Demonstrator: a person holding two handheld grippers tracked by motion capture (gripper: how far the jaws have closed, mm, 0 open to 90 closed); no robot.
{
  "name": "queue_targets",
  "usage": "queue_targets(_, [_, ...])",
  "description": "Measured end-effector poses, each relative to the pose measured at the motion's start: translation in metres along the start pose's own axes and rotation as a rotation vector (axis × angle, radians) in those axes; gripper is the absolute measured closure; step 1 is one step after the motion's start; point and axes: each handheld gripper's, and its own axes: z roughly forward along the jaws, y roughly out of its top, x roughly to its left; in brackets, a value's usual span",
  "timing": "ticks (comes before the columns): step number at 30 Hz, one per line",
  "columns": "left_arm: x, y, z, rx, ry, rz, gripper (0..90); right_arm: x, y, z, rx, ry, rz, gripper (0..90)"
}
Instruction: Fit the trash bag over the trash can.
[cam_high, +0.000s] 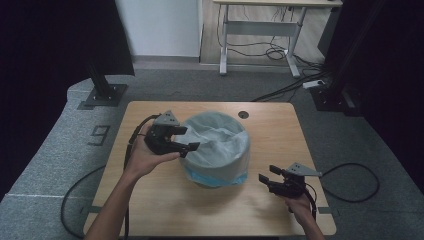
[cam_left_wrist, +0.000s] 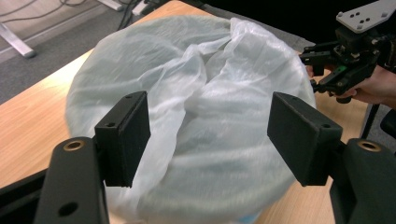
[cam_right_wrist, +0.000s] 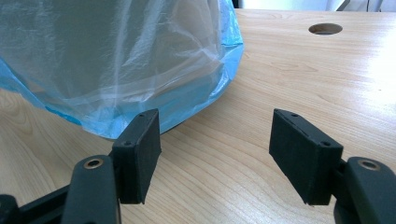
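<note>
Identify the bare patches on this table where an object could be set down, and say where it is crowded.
Bare wood lies along the table's near edge between the two forearms, and at the far right corner beside the cable hole. The middle is crowded: the bag-lined bin stands there, with the left tongs at its left rim and the right tongs low on its right.

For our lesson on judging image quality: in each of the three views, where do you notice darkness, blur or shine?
High view: black at both sides, the table lit evenly. Left gripper view: the plastic bag is soft and smeared low down, while the pads stay sharp. Right gripper view: pale streaks of shine on the bag and the wood grain crisp.
</note>
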Motion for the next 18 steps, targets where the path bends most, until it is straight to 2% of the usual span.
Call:
queue_targets(8, [0.003,-0.032,-0.015,-0.026,0.033,-0.033,29.7,-0.001,0.0,0.0,-0.003,-0.005,0.003,33.2])
queue_targets(11, [0.005,-0.046,-0.021,-0.036,0.06,-0.048,29.7,-0.001,-0.001,0.0,0.002,-0.005,0.003,33.2])
queue_targets(16, [0.01,-0.067,-0.029,-0.055,0.061,-0.087,29.6,-0.003,-0.003,0.0,0.006,-0.01,0.012,33.3])
queue_targets(18, [0.012,-0.075,-0.032,-0.048,0.079,-0.092,29.5,-0.003,-0.003,0.0,0.008,-0.012,0.014,33.3])
